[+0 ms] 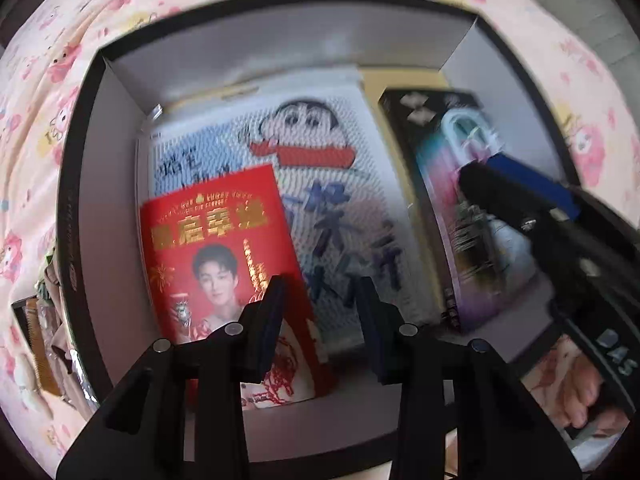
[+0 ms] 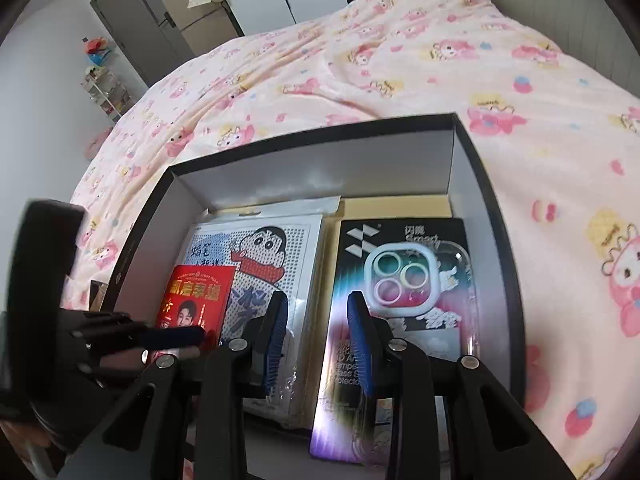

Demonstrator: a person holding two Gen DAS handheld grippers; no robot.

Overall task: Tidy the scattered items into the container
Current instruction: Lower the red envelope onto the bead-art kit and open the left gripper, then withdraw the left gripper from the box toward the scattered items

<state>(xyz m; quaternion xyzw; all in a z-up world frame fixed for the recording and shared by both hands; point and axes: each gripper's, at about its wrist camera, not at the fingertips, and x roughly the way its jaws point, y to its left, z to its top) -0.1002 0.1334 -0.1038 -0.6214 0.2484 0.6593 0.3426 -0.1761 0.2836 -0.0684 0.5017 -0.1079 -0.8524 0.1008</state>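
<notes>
the box (image 2: 496, 240), black outside and grey inside, sits open on the bed (image 2: 400, 72) with its pink cartoon blanket. three things already lie in it: a white cartoon pack (image 2: 264, 268) flat on the left half, a red envelope (image 1: 216, 248) resting on that pack's near left corner, and a phone case pack (image 2: 408, 292) along the right wall, dark with a rainbow sheen.

the left claw (image 1: 320, 300) hangs straight down over the box, jaws partly apart with nothing between them; the red envelope lies just below and to its left, apparently let go. the right claw (image 2: 318, 320) leans in at a slant over the near end of the phone case pack, jaws a narrow gap apart, and no pad seems to press on the pack, so it looks freshly released rather than held.

the step in hand seems to be the release and the exit. to do it well, both claws should lift straight up before swinging away, so no finger catches the envelope's edge or drags the pack's slippery wrap. the two claws are close inside one box, so one should leave first.

outside the box's left wall, the left wrist view shows a comb (image 1: 38, 344) and some crinkly wrapped bits on the blanket. these are likely next; the comb is thin and flat on soft fabric, so a pinch across its narrow width suits it best.
</notes>
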